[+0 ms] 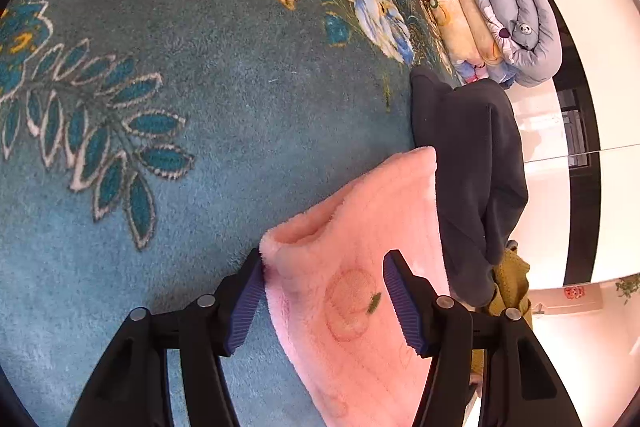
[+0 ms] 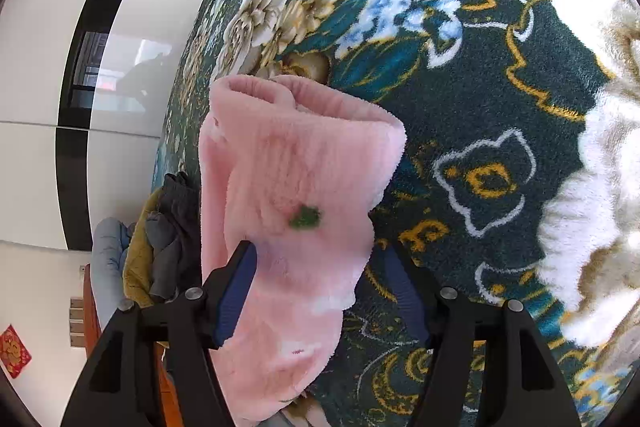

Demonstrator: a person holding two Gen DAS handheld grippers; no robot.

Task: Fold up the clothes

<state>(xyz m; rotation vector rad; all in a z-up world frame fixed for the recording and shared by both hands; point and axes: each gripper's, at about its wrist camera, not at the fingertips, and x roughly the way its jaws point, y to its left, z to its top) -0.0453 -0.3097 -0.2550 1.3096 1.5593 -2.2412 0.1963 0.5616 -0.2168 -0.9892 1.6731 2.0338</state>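
From the left wrist we see our left gripper [image 1: 324,301] with its jaws apart over the folded pink fleece garment [image 1: 352,267] lying on the teal floral blanket [image 1: 200,107]; a dark garment [image 1: 472,163] lies just beside it. From the right wrist, our right gripper [image 2: 320,295] also stands apart, the pink fleece garment [image 2: 288,187] between its fingers, unclamped.
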